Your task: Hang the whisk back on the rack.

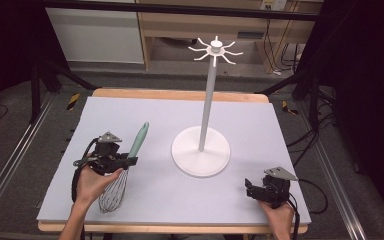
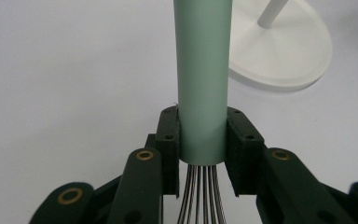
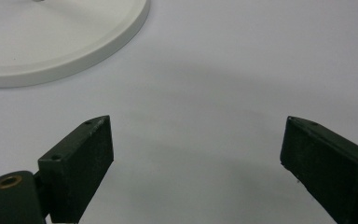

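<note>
Nearest you, your left tool (image 1: 130,161) is clamped on the whisk (image 1: 125,170), both pads pressing the lower end of its mint-green handle (image 2: 202,84) just above where the wires (image 2: 200,198) fan out. That puts the whisk at the left front of the counter (image 1: 155,200), with the wire cage (image 1: 113,196) hanging toward you beside your hand and the handle tip pointing away.

Expect the whisk to be light, with most of its bulk in the springy cage. The wires will flex and bounce if you bump them, so don't take hold there. The handle looks smooth and round, likely a little slippery, so it could twist between flat pads. Your grip at the collar is the stiffest, best-balanced place to hold it.

Your right tool (image 1: 252,190) rests at the right front of the counter, jaws spread wide with nothing between them.

Farther off, in the middle of the counter, the white rack (image 1: 207,107) stands upright on its round base (image 1: 200,151); its hooks (image 1: 215,50) sit high at the top.
</note>
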`<action>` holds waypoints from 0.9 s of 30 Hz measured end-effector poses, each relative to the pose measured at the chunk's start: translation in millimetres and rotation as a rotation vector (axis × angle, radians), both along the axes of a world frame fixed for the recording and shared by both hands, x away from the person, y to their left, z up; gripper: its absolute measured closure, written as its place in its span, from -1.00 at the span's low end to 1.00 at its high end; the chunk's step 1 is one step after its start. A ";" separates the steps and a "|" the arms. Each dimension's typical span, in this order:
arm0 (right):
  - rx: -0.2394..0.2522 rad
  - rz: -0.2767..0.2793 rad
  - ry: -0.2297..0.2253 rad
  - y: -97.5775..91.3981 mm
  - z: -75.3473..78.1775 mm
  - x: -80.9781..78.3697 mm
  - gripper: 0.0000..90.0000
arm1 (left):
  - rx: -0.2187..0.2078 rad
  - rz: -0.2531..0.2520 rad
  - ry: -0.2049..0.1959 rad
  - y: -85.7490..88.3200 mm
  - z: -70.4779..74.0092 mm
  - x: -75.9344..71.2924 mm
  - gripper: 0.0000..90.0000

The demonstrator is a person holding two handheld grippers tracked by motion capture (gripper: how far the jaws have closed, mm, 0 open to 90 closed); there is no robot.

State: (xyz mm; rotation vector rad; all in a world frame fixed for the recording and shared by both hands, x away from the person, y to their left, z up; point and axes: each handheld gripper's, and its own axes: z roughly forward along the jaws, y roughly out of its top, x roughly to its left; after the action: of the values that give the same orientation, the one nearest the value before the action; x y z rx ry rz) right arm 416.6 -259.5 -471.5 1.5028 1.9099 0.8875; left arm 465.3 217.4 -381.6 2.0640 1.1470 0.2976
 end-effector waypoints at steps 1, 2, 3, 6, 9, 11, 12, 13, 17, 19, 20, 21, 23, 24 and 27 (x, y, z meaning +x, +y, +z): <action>0.000 0.000 0.000 0.1 0.0 -0.1 -0.78 | -0.012 0.004 -0.013 0.6 2.0 -1.9 0.53; -0.001 -0.001 0.001 0.2 0.1 -0.1 -0.78 | -0.019 0.003 -0.024 1.0 3.4 -3.1 0.53; 0.000 0.000 0.001 0.2 0.1 -0.2 -0.78 | -0.026 0.005 -0.034 1.1 4.2 -4.1 0.53; -0.003 0.000 -0.003 0.0 0.2 -0.6 -0.78 | -0.040 0.006 -0.069 0.8 7.1 -7.9 0.53; -0.004 -0.004 -0.009 0.8 0.4 -1.6 -0.78 | -0.054 0.010 -0.108 0.1 9.9 -11.2 0.53; -0.003 0.000 -0.008 1.4 0.1 -1.7 -0.78 | -0.063 0.016 -0.133 0.3 11.1 -12.9 0.53; -0.007 0.002 -0.011 1.5 -0.2 -1.7 -0.77 | -0.067 0.019 -0.142 0.5 11.7 -13.7 0.53; -0.009 0.004 -0.009 1.8 -0.3 -1.8 -0.77 | -0.073 0.023 -0.154 0.9 12.3 -14.8 0.53; -0.009 0.002 -0.007 2.4 -0.4 -1.7 -0.77 | -0.106 0.039 -0.209 2.0 14.9 -18.3 0.53; -0.009 0.002 -0.008 2.2 -0.3 -1.8 -0.77 | -0.126 0.046 -0.240 2.5 16.8 -20.6 0.53; -0.011 0.003 -0.010 1.9 -0.3 -1.8 -0.77 | -0.135 0.049 -0.257 2.5 17.7 -21.9 0.53; -0.011 0.003 -0.012 1.7 -0.3 -1.7 -0.77 | -0.143 0.051 -0.273 2.3 18.6 -23.1 0.53; -0.008 -0.001 -0.010 1.9 -0.2 -1.6 -0.77 | -0.157 0.057 -0.303 2.2 20.5 -25.6 0.53; -0.006 -0.001 -0.009 1.9 -0.1 -1.6 -0.77 | -0.165 0.060 -0.317 2.2 21.5 -26.8 0.53; -0.009 -0.002 -0.012 1.5 0.1 -1.5 -0.77 | -0.185 0.068 -0.346 2.7 24.9 -29.1 0.53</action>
State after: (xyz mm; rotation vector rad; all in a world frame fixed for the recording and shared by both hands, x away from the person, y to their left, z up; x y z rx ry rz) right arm 415.1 -258.0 -471.3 1.4914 1.9009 0.8840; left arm 436.2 220.1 -356.7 1.7331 0.9931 0.5378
